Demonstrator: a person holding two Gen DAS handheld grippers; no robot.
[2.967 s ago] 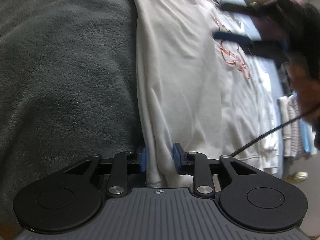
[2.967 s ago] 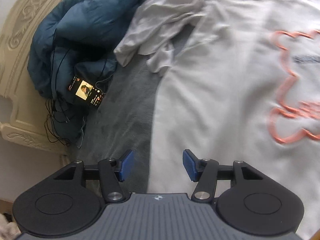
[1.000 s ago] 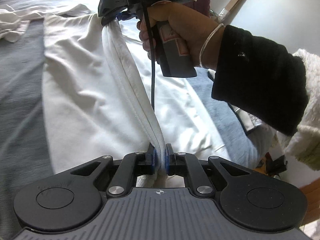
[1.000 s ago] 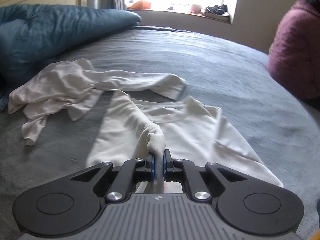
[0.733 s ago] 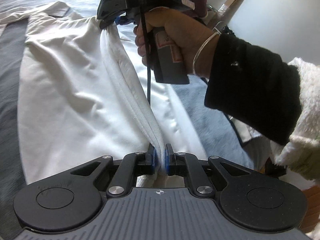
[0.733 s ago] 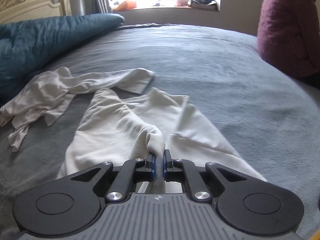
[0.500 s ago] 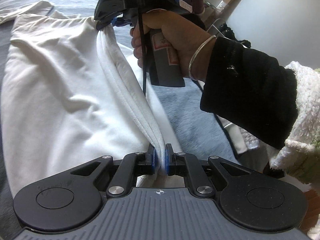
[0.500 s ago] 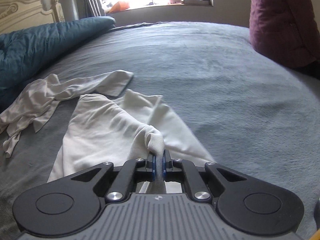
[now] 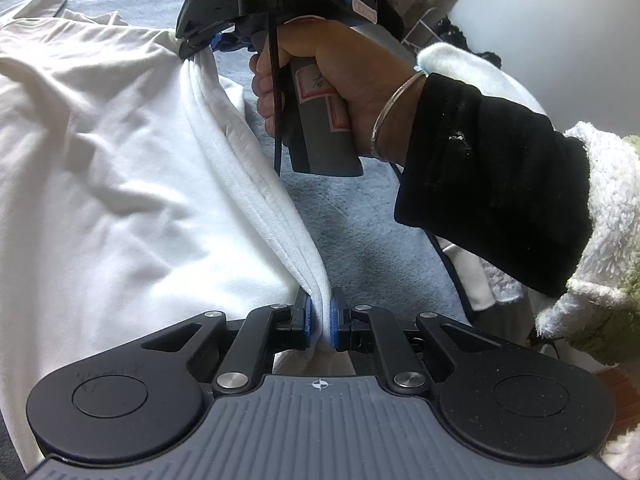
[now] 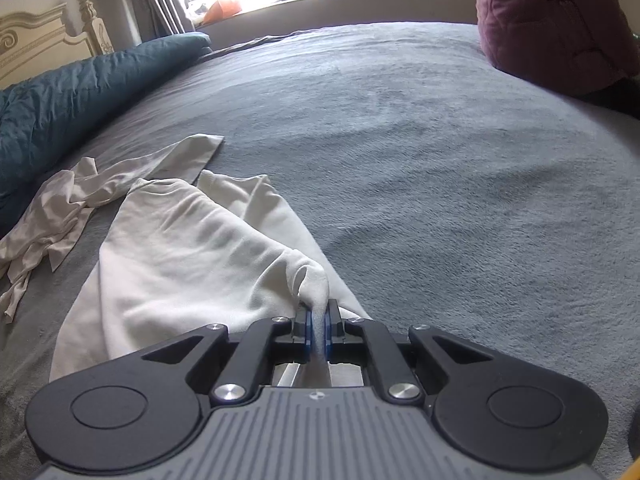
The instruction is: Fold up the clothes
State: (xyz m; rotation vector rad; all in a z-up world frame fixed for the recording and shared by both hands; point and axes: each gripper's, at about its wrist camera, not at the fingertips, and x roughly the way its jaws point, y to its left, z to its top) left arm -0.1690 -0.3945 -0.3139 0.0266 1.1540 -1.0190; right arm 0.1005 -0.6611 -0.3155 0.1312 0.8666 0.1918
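Both grippers carried white sweatshirt hem farther across grey bed. Left gripper clamped on hem; right gripper clamped on same edge, lifted taut. Crumpled shirt beside.

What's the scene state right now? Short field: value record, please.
surface: grey blanket on a bed
garment: white sweatshirt, partly lifted, one edge stretched taut between both grippers
left gripper: shut on sweatshirt edge
right gripper: shut on a bunched fold of it
right hand: grips the right gripper's handle
other cloth: crumpled white garment, on the blanket beside the sweatshirt
background: teal duvet, window, seated person in maroon jacket
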